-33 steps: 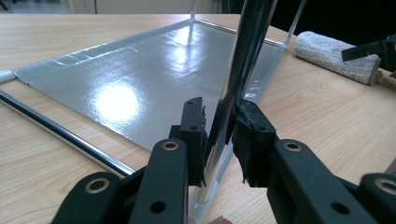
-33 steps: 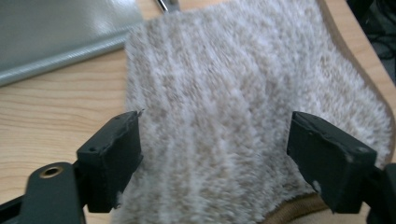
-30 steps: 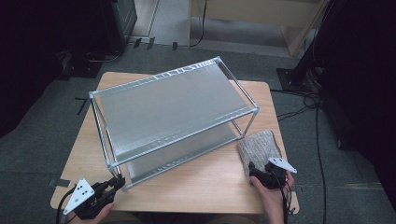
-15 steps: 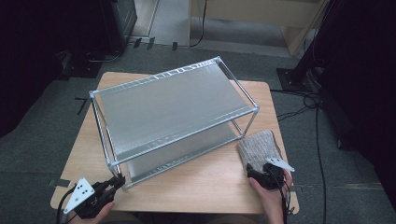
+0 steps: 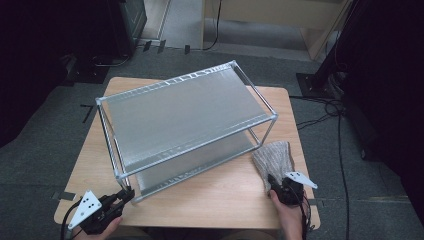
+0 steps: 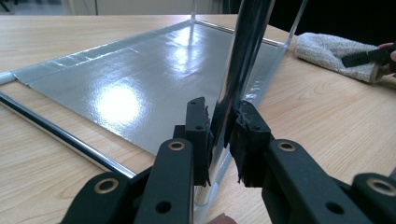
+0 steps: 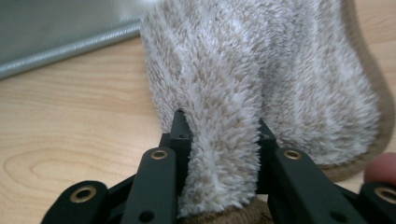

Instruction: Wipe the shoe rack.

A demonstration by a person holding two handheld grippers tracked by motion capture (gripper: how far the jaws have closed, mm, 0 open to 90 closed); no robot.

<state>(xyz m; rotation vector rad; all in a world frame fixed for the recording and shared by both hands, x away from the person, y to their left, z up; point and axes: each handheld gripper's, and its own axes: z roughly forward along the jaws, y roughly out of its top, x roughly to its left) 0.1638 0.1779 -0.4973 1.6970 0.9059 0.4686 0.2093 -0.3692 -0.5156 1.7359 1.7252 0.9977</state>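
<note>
Two hands enter the high view from the bottom edge, each holding a black two-jaw gripper. The left gripper (image 5: 122,196) sits at about 7 o'clock, jaws aimed toward 2 o'clock and clamped on the shiny chrome corner post (image 6: 243,60) of the metal rack. The right gripper (image 5: 272,181) sits at about 5 o'clock, pointing toward 11 o'clock; its jaws have just been closing and now pinch a fold of the fluffy beige-grey towel (image 7: 224,154).
</note>
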